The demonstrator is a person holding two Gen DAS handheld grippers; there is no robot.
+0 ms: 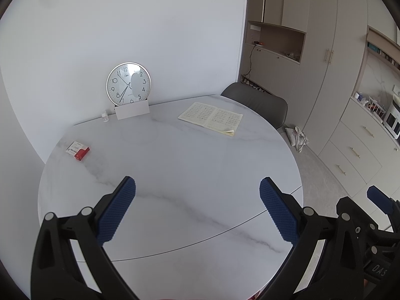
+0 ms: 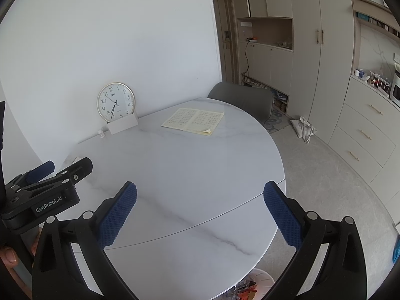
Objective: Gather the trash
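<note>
A small red and white carton [image 1: 78, 150] lies flat on the left side of the round marble table [image 1: 190, 160], well ahead and left of my left gripper [image 1: 197, 187]. That gripper hovers open over the table's near half with nothing between its blue pads. My right gripper [image 2: 200, 190] is also open and holds nothing, above the near right part of the table. A white bin [image 2: 258, 283] holding colourful scraps shows below the table's near edge in the right wrist view.
At the back, a round clock [image 1: 128, 84] leans against the wall behind a white card [image 1: 132, 111], with a tiny bottle [image 1: 105, 117] beside it. An open book [image 1: 210, 118] lies at the far right. A grey chair [image 1: 257, 101] stands behind; cabinets line the right.
</note>
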